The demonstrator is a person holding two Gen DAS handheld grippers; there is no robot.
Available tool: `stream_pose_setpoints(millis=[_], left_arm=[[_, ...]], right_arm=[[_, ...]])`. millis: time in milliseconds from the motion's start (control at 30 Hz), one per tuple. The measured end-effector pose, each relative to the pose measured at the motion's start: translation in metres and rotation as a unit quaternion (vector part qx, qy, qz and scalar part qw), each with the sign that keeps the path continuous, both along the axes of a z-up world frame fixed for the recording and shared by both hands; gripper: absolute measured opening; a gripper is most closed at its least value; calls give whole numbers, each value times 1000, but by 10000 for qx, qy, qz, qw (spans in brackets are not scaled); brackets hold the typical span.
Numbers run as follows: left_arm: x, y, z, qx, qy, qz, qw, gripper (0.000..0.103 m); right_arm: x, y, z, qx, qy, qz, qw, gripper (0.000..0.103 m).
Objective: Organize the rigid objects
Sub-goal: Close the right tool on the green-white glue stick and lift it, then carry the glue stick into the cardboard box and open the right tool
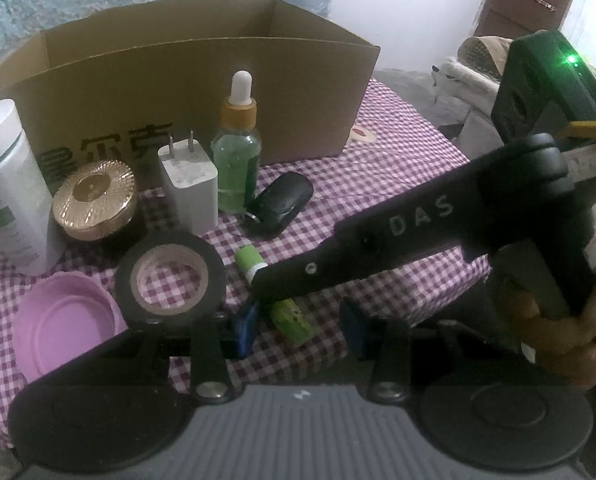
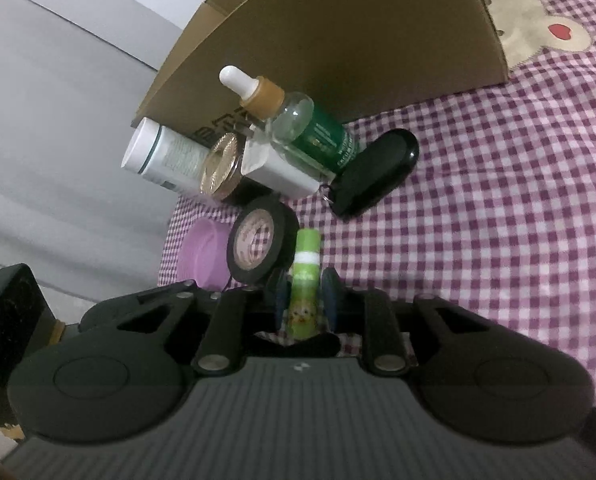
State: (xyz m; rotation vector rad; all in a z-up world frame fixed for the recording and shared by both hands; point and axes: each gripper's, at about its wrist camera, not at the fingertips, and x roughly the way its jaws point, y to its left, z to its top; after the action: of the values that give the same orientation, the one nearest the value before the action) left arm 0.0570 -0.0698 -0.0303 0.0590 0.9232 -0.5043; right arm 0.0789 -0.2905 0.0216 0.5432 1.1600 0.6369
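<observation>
A green lip-balm tube lies on the purple checked cloth. In the right wrist view my right gripper is shut on the tube, with both blue pads pressed on its sides. In the left wrist view the right gripper reaches in from the right, over the tube's white band. My left gripper stands open around the tube's lower end, and its blue pads are clear of it. An open cardboard box stands behind.
In front of the box stand a green dropper bottle, a white charger plug, a gold-lidded jar and a white bottle. A black tape roll, a pink lid and a black key fob lie nearby.
</observation>
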Motion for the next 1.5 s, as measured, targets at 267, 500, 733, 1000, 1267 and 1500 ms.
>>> stream_pose_setpoints(millis=[267,500,733,1000,1267,1500], left_arm=[[-2,5,-3,53,-118,239,9996,22],[-11,11,3,49,-242,353,9991,21],[-28,29,45,-125,-733,472,9961,19],[5,52,114,-139,-1344,692,9884,19],[110,79,129,26,-733,913,9931,19],[202,100,106,480,-39,1132,9924,18]], right_arm=[[4,5,1,-148,-205,103,9996,19],[-7,6,0,7,-259,-35,9997,17],[-18,18,38,46,-718,-93,9974,17],[19,47,112,147,-1619,73,9867,17],[126,102,134,-126,-1363,325,9901,17],[245,141,93,-39,-190,110,9998,17]])
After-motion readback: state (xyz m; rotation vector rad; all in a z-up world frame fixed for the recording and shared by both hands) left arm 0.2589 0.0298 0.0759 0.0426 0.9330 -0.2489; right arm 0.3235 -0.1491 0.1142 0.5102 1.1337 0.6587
